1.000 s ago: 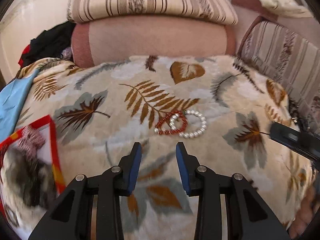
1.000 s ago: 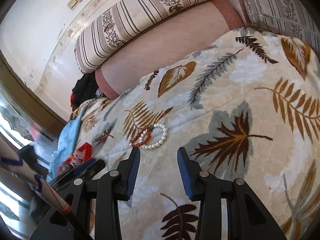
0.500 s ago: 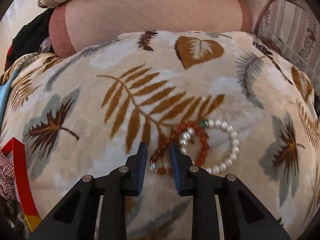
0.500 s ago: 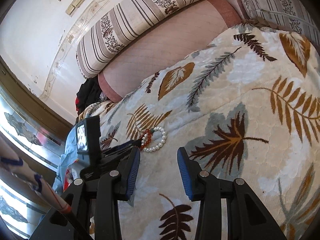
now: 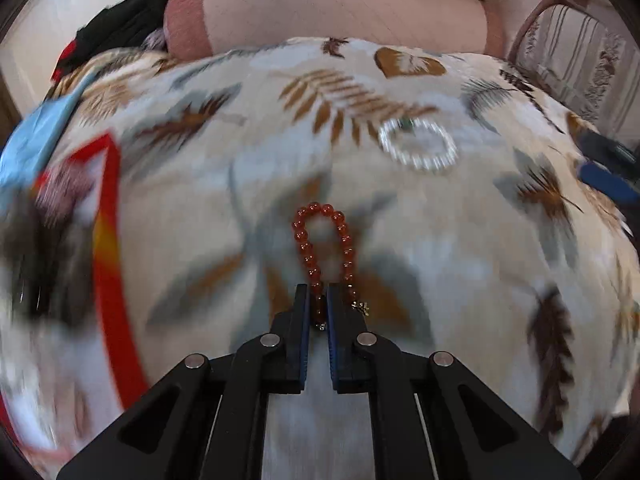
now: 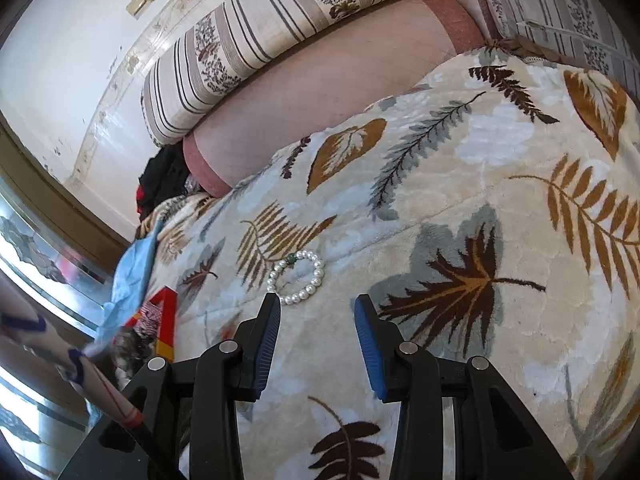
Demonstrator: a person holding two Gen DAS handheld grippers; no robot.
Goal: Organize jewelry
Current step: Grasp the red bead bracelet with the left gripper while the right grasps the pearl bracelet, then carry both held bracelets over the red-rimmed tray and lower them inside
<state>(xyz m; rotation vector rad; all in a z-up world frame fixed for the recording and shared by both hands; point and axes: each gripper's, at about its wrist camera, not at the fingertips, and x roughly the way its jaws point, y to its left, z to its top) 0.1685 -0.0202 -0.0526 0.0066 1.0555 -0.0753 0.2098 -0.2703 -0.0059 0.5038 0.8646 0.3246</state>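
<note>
Since a moment ago your left gripper (image 5: 317,300) has closed on the red bead bracelet (image 5: 322,248) and pulled it away from the pearl bracelet (image 6: 297,277); its loop hangs forward from the pinching fingers. Your right gripper (image 6: 316,320) has its fingers spread wide, holding nothing, just beside the pearl bracelet, which lies on the leaf-patterned blanket (image 6: 460,200). Farther away are a pink bolster (image 6: 320,108) and a striped cushion (image 6: 280,20).

Leaf-print blanket (image 6: 460,208) covers the bed; a pearl bracelet (image 6: 298,278) lies on it, red-edged box (image 6: 166,320) at the left edge.
</note>
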